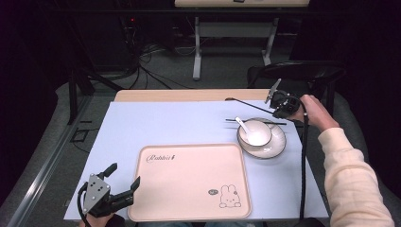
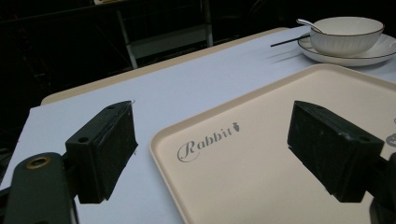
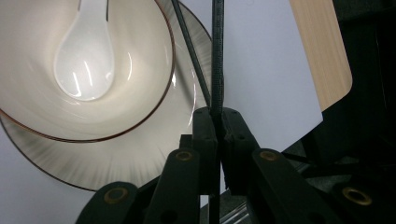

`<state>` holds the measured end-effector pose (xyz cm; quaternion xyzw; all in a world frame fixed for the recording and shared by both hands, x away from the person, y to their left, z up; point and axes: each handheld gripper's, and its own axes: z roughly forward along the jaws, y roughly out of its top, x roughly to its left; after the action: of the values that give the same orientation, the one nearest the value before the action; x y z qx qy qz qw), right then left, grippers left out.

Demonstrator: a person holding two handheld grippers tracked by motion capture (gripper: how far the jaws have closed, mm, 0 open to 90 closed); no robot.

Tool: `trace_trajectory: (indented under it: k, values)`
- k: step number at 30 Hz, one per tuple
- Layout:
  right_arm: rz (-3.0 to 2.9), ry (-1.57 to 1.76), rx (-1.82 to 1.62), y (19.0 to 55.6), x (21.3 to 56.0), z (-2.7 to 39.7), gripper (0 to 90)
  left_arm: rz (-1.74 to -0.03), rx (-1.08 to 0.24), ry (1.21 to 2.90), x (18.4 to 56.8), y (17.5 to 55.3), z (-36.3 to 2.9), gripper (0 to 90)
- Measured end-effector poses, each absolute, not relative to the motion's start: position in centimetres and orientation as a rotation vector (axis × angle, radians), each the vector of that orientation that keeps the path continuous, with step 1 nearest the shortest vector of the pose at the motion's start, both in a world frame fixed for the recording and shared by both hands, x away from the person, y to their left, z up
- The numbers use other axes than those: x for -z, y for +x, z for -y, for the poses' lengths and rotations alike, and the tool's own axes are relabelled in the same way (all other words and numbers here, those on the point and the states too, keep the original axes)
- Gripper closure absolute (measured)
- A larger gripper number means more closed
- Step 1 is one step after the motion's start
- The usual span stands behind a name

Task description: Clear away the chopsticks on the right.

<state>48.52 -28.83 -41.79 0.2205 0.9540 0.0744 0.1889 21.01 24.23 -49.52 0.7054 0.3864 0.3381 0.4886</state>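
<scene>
Chopsticks are the risk: the right gripper pinches one chopstick near its end, lifted beside the bowl; the other lies across the plate. A loose pinch could let it swing or drop. The left gripper waits with jaws spread at the tray.

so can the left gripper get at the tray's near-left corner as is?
Probably yes: the left gripper stands open beside the tray, and the tray's near-left corner lies bare between its jaws.

The open left gripper hovers over the tray.
</scene>
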Motion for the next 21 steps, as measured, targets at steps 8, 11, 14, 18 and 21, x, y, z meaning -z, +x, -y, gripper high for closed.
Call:
trace_trajectory:
  k: [8,11,14,18,21]
  values:
    - [-2.645,0.719,-0.259,46.8,39.9,27.6,85.4,-0.939,-0.822,1.717,49.5,21.0,-24.2,15.4]
    - [-2.643,0.763,-0.276,46.0,39.3,26.9,85.4,-0.939,-0.823,1.715,49.5,21.0,-24.2,15.4]
    - [-2.621,0.822,-0.3,45.0,38.6,25.8,85.4,-0.937,-0.824,1.715,49.5,21.0,-24.3,15.4]
    - [-2.603,0.887,-0.324,43.7,38.0,24.7,85.4,-0.938,-0.823,1.713,49.5,20.9,-24.3,15.4]
    - [-2.584,0.946,-0.356,42.8,37.7,24.0,85.4,-0.936,-0.823,1.717,49.5,20.9,-24.2,15.4]
